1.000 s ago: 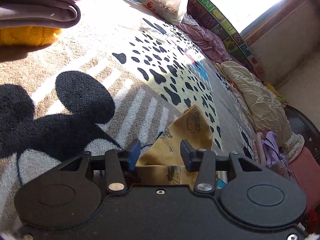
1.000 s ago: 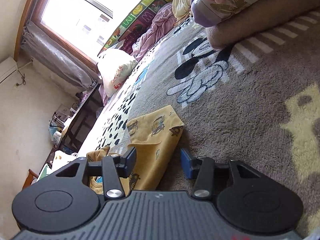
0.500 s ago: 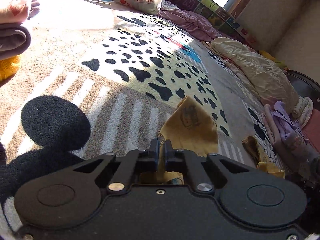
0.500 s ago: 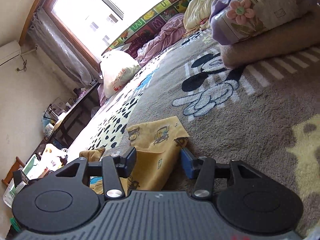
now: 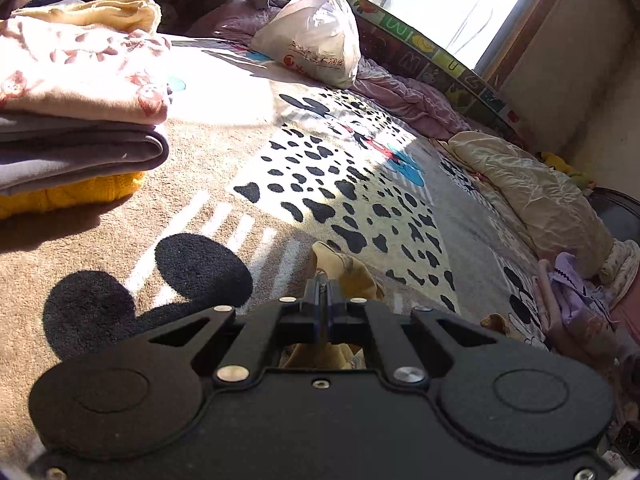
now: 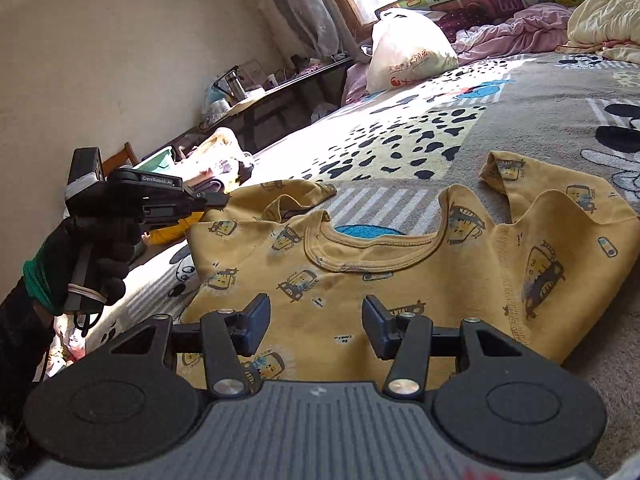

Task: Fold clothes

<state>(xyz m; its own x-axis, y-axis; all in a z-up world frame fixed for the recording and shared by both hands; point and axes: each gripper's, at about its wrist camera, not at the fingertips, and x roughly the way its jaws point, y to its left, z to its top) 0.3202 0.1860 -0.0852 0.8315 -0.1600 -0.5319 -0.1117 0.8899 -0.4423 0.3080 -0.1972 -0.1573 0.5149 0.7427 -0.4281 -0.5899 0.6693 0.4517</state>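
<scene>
A yellow child's shirt (image 6: 400, 280) with cartoon car prints lies spread on the patterned bed blanket (image 6: 520, 112), its neckline facing up. My left gripper (image 6: 222, 199), held by a black-gloved hand (image 6: 92, 248), is shut on the shirt's left shoulder edge and holds it raised. In the left wrist view the yellow shirt (image 5: 348, 272) bunches around the closed left gripper (image 5: 322, 284). My right gripper (image 6: 316, 326) hovers open over the shirt's lower front. Its blue pads (image 6: 256, 324) stand apart with nothing pinched.
A stack of folded clothes (image 5: 80, 120) sits at the left of the bed. A white plastic bag (image 5: 316, 48), a pink blanket (image 5: 400, 96), a cream quilt (image 5: 532, 200) and purple garments (image 5: 572, 292) line the far and right sides. A cluttered desk (image 6: 260, 96) stands by the wall.
My left gripper closed on the shirt's edge and rose with it. My right gripper rolled level and swung sideways, from the shirt's corner to in front of its neckline.
</scene>
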